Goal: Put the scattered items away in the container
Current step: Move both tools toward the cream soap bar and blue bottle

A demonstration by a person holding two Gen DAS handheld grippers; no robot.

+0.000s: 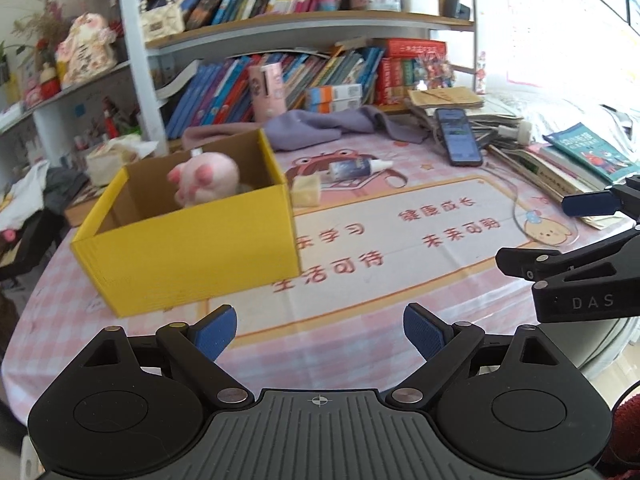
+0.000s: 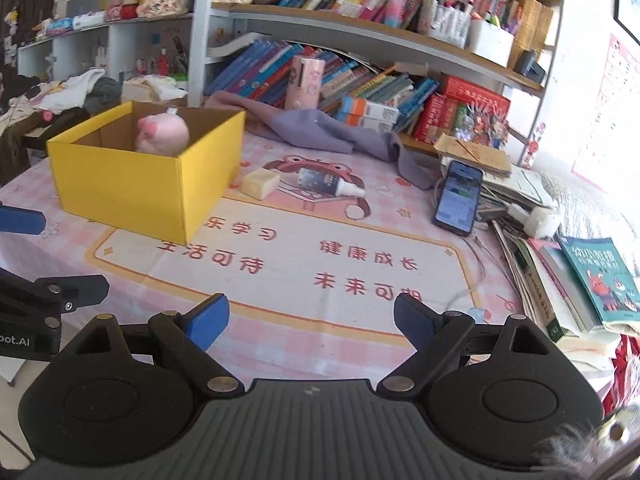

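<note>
A yellow cardboard box stands on the pink checked table mat, with a pink plush toy inside it. Right of the box lie a cream soap-like block and a small spray bottle on its side. My left gripper hovers open over the mat near the table's front, short of the box, nothing between its blue pads. My right gripper is open too, empty, to the right of the left one and well short of the bottle.
A phone lies with a cable at the right, beside stacked books and papers. A purple cloth is draped behind the items. Bookshelves line the back, with clutter to the left of the table.
</note>
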